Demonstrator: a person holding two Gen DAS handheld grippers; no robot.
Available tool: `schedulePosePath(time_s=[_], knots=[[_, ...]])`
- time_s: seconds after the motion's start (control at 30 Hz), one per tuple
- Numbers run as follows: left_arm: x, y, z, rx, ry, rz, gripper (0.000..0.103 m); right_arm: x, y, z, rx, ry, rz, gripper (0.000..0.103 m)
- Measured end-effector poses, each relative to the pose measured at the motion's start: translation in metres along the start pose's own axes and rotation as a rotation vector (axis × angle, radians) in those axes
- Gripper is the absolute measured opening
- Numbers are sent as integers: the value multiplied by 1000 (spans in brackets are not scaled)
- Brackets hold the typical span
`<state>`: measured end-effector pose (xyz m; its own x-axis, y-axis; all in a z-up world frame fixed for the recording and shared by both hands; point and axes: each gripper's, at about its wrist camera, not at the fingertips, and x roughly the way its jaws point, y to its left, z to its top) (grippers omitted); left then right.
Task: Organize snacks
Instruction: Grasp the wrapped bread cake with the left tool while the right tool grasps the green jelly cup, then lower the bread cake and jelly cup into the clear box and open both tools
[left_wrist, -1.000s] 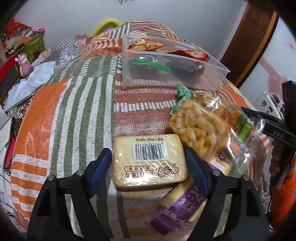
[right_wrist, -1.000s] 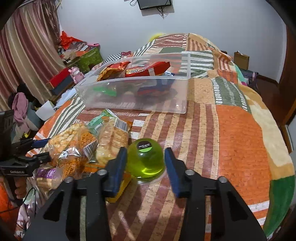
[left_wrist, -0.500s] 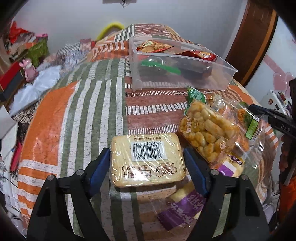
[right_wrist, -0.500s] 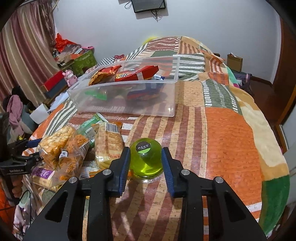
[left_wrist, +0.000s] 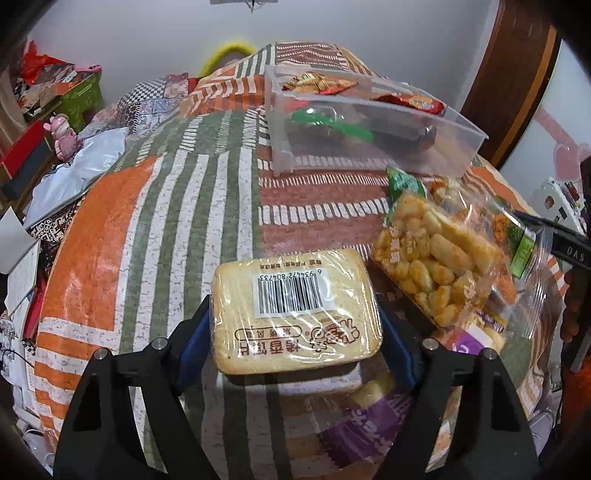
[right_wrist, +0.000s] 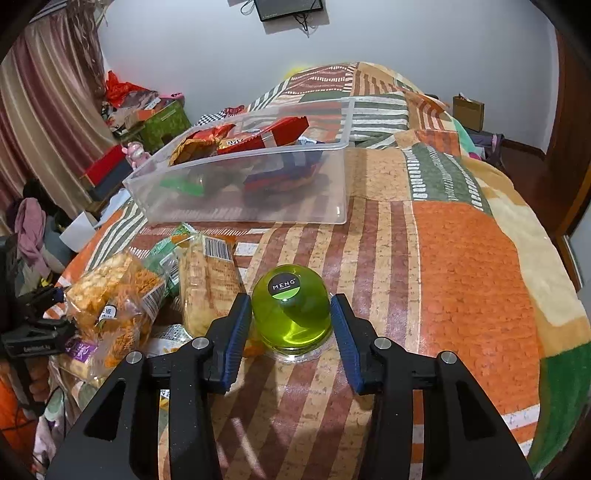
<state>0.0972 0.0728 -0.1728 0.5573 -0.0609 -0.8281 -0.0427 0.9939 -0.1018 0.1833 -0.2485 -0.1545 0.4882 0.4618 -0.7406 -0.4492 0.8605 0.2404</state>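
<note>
Bed (right_wrist: 461, 266), patchwork cover, carries everything; no desk here. Clear plastic bin (right_wrist: 258, 199) sits mid-bed, already part-filled with red and orange packets, so it reads as the drop point for the rest.

Loose snack pile lies near you, short of the bin: bag of puffed bites (left_wrist: 436, 258), purple-wrapped packet (left_wrist: 365, 435) partly under the rest.

Your left claw (left_wrist: 295, 343) pinches the wrapped toast pack (left_wrist: 295, 306) by its two short sides, blue pads against the film. It sits barcode up and casts a shadow below, so it looks raised off the cover. Flat, rigid-looking; a side grip suits it.

Your right claw (right_wrist: 291, 325) brackets the green jelly cup (right_wrist: 290, 314), pads touching or a hair off its domed sides. Cannot tell if it is truly clamped. Cup appears to rest rim-down on the bed, just beside the pile. Dome is slick and rounded: grip low, near the rim, or it may squirt out.
</note>
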Motion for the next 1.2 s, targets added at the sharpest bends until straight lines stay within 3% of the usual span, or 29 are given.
schedulePosePath(time_s=[0.53,0.8,1.2], knots=[[-33,-1,62,-9,-149,-16,80,-10,-6,14,-25,-56,-56,40],[-28,-21,84,27,-170,-42,80,15,-14,18,-32,14,-64,43],[-14,-37,109,55,-171,-62,80,14,-18,26,-27,-41,-86,42]])
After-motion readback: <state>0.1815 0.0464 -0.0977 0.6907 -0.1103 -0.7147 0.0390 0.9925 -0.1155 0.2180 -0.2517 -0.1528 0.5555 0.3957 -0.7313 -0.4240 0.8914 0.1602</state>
